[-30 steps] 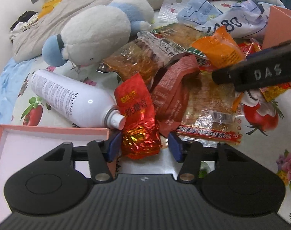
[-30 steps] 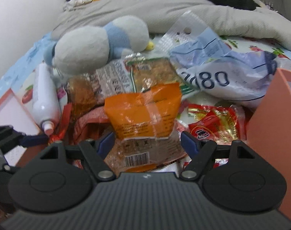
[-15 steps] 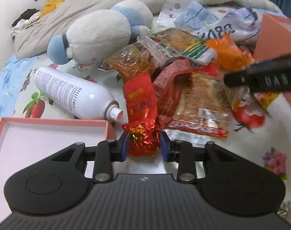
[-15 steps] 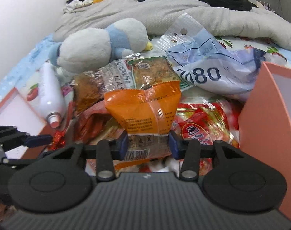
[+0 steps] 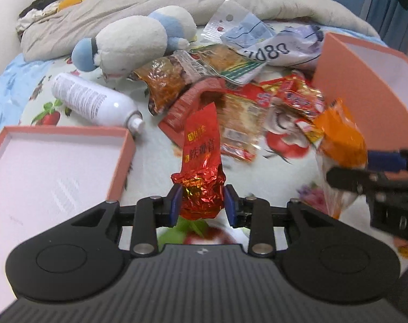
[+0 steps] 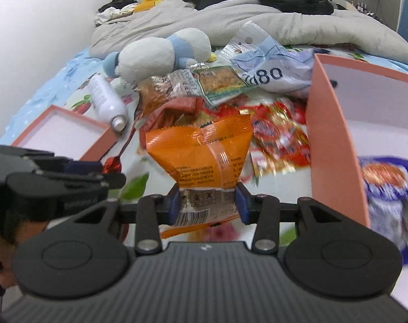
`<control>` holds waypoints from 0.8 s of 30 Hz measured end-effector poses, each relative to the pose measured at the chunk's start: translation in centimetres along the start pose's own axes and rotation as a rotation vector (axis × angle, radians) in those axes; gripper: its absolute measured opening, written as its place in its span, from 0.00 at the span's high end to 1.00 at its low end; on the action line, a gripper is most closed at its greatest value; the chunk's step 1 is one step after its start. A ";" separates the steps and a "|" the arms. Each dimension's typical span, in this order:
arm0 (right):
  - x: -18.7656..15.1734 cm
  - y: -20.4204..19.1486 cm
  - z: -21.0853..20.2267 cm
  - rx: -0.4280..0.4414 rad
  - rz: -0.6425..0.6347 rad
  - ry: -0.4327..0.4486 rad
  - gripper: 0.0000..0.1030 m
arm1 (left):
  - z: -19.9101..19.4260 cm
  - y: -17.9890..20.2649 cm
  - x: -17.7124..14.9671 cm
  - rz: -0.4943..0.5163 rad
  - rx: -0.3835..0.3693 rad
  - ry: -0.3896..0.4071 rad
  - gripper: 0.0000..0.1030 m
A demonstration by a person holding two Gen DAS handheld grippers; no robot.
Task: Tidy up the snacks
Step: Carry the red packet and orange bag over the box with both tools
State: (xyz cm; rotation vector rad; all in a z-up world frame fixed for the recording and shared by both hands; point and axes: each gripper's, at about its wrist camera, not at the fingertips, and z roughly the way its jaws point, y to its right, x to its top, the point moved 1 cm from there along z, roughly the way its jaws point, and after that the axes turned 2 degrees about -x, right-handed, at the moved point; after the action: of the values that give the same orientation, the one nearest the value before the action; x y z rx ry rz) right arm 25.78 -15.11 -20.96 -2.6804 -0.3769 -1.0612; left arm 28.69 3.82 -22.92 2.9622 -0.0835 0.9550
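Covering the bed: a fruit-print sheet (image 5: 161, 150), with a grey blanket (image 6: 298, 29) bunched along its far edge.
Tall box: the orange box (image 6: 336, 140) stands at the sheet's right edge; a blue snack bag (image 6: 387, 188) lies inside.
Low box: the shallow orange box (image 5: 50, 167) sits at the left edge.
Plush toy: a white and blue one (image 5: 134, 40), far left.
Snack pile: wrappers (image 5: 231, 86) heaped mid-sheet between the boxes.
Spray can: white (image 5: 93, 102), on its side beside the low box.
Right gripper (image 6: 208, 204): clamped on the orange packet (image 6: 201, 156), lifted just beside the tall box.
Left gripper (image 5: 201, 206): clenched on the red foil packet (image 5: 201, 161), raised beside the low box.
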 end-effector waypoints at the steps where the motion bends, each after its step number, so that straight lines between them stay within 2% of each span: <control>1: -0.4 0.1 -0.7 -0.004 0.010 0.002 0.57 | -0.5 0.2 -0.4 -0.014 -0.007 -0.003 0.63; 4: -1.5 0.7 -2.8 -0.006 0.051 0.012 0.57 | -1.9 0.7 -1.4 -0.054 -0.034 -0.010 0.63; 9: -2.7 0.7 -5.5 -0.004 0.042 0.034 0.58 | -3.5 1.8 -2.9 -0.070 -0.047 -0.024 0.63; 24: -3.5 1.2 -13.4 -0.028 0.078 0.150 0.58 | -12.1 4.2 -2.9 -0.100 -0.142 0.083 0.64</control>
State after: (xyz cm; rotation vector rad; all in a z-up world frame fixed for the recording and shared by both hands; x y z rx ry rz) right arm 15.25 -20.87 -14.02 -2.5948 -0.2285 -1.2429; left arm 19.07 0.28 -14.75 2.7662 -0.0012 1.0121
